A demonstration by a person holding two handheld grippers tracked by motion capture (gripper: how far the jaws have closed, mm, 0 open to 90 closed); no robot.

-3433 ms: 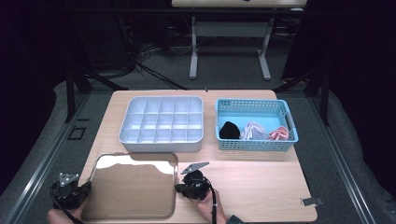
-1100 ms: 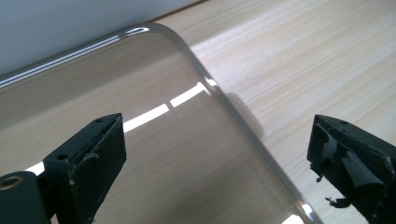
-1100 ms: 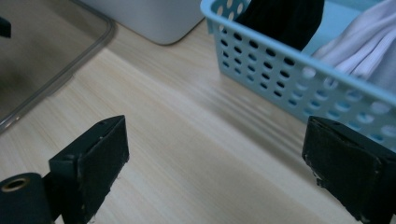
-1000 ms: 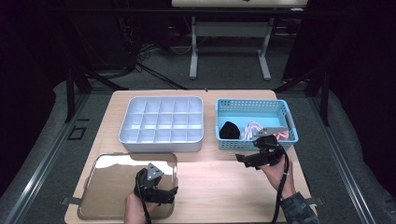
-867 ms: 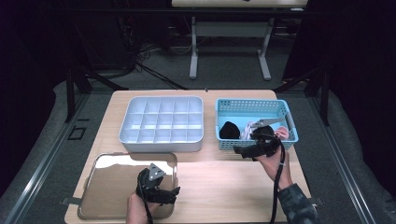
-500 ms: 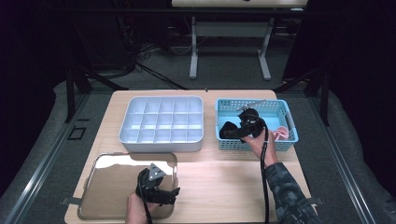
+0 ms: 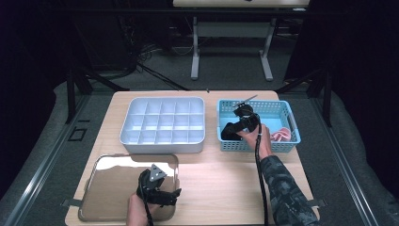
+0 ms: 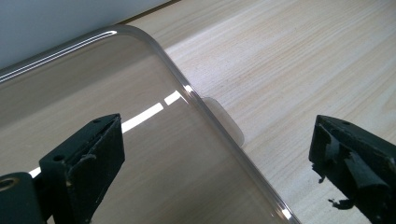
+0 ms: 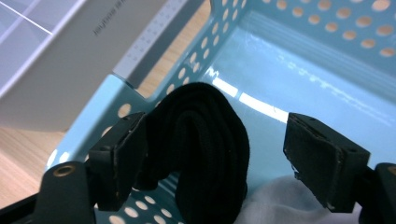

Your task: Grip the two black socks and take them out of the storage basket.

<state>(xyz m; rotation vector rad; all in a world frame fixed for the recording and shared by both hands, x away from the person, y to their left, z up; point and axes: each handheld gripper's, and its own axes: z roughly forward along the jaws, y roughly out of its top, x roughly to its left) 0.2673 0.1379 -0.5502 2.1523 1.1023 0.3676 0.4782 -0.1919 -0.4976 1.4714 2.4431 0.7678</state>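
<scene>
while the left gripper (image 7: 157,188) waits wide open over the clear lid (image 7: 113,186), the right gripper (image 9: 219,154) has just been closing around the rolled black sock (image 9: 205,140) in the blue basket (image 7: 282,110), not yet lifted, and the compartment tray (image 7: 162,125) holds nothing.

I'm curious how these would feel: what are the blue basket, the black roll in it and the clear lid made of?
Basket: likely moulded plastic, glossy, with punched round holes. Black roll: looks like soft ribbed knit fabric, matte, perhaps a sock. Clear lid: probably transparent plastic, shiny; the wood grain shows through and lights reflect off it.
</scene>
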